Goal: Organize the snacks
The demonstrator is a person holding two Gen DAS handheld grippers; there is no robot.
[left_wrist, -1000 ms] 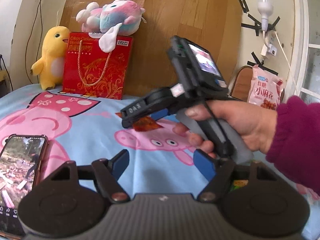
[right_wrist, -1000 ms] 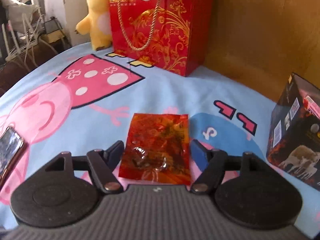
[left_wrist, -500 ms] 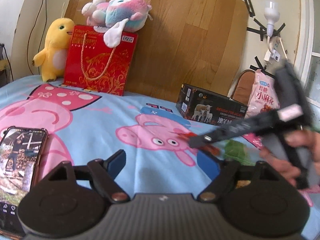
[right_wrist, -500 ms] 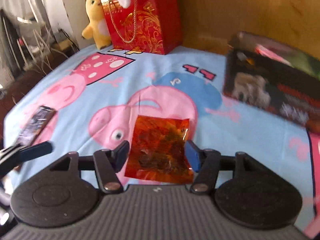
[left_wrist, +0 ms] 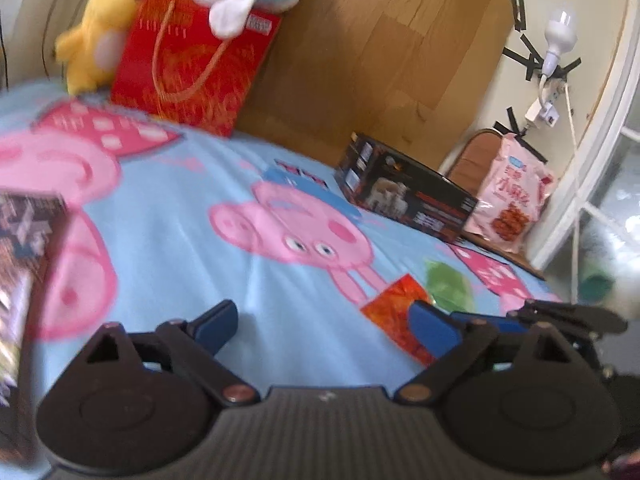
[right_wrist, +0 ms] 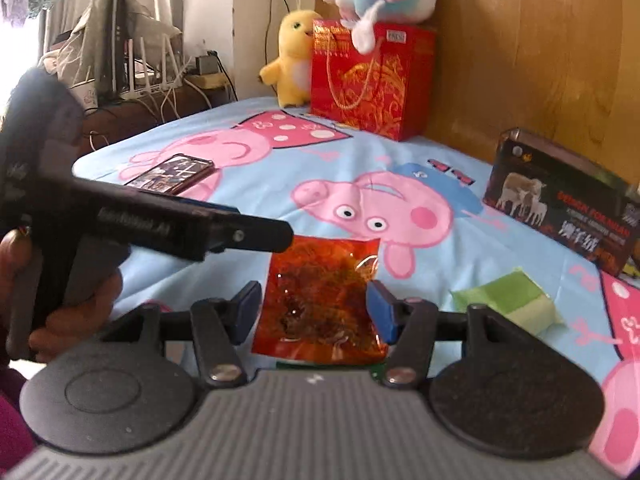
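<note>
The red snack packet (right_wrist: 320, 300) sat between the blue pads (right_wrist: 380, 312) of the right gripper (right_wrist: 314, 308), its top edge over the pink pig printed on the blue bedsheet (right_wrist: 256, 184). The pads stood at the packet's two side edges; whether they pressed it or merely flanked it could not be told. From the left wrist view, the same packet (left_wrist: 396, 312) lay low over the sheet, just beside a green packet (left_wrist: 448, 284).

The left gripper (left_wrist: 324, 320) was spread wide with nothing between its pads, hovering over the sheet. In the right wrist view the left gripper (right_wrist: 256, 236) reached in from the left side, held by the left hand (right_wrist: 76, 312), its tip touching or just above the red packet's upper left corner.

A pale green packet (right_wrist: 516, 296) lay to the right of the red one. Farther back: a black box with sheep printed on it (right_wrist: 560, 204), a phone (right_wrist: 172, 172), a red gift bag (right_wrist: 368, 80), a yellow plush duck (right_wrist: 294, 56).
</note>
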